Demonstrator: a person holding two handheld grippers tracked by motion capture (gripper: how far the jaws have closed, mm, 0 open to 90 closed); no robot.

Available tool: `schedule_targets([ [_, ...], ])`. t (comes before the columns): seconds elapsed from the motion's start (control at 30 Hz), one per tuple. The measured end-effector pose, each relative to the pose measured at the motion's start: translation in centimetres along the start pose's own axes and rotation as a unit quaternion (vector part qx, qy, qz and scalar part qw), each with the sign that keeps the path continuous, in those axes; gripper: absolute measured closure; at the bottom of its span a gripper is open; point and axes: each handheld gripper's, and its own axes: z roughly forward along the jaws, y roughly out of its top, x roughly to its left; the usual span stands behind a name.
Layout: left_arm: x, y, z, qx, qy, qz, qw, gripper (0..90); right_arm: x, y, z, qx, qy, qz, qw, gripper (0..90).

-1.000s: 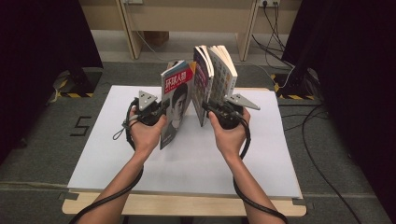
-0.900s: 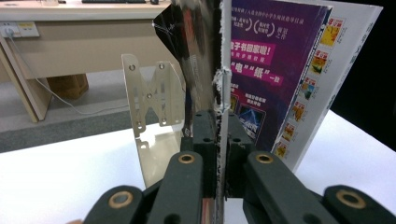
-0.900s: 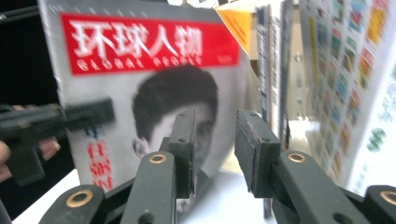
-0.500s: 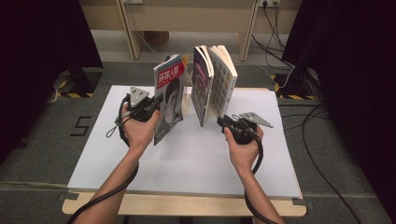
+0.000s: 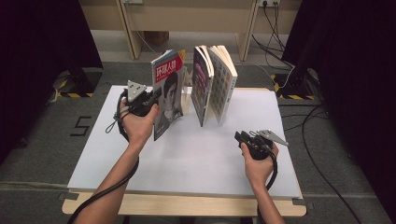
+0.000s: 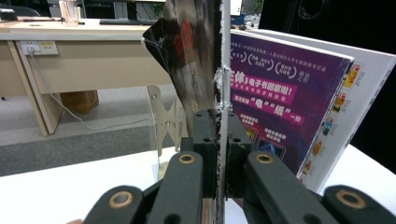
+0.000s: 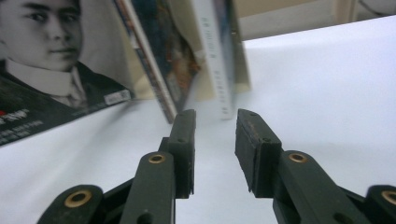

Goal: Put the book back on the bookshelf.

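Note:
My left gripper (image 5: 156, 96) is shut on the edge of a magazine (image 5: 167, 95) with a red title band and a black-and-white portrait, holding it upright above the white table top (image 5: 196, 158). Seen along the jaws, the left gripper (image 6: 219, 126) pinches the magazine (image 6: 196, 51) edge-on. To its right, two books stand: a purple-covered book (image 5: 201, 86) (image 6: 280, 112) and a white book (image 5: 223, 81) (image 6: 355, 102). My right gripper (image 5: 240, 136) (image 7: 215, 126) is open and holds nothing. It rests low near the table's front right, pointing at the books (image 7: 215, 56).
A light wooden rack (image 5: 187, 88) (image 6: 166, 130) stands behind the magazine, beside the books. Cables (image 5: 308, 116) run over the grey floor at the right. A wooden desk (image 6: 84, 51) stands beyond the table. Dark curtains hang on both sides.
My right gripper has come away from the books and moved back toward the front right, open. My left gripper has carried the magazine slightly left, more upright.

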Motion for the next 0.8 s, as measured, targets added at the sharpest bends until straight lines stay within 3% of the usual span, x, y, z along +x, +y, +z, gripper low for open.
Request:
schedule_targets([
  [0.33, 0.0, 0.5, 1.1, -0.011, 0.0, -0.005, 0.9999, 86.4, -1.8, -0.8, -0.3, 0.005, -0.017, 0.004, 0.9998, 67.3],
  [0.8, -0.1, 0.8, 2.6, -0.026, 0.004, 0.005, 0.9996, 86.4, -1.3, -1.0, -0.5, -0.002, -0.023, -0.006, 0.9997, 66.2],
])
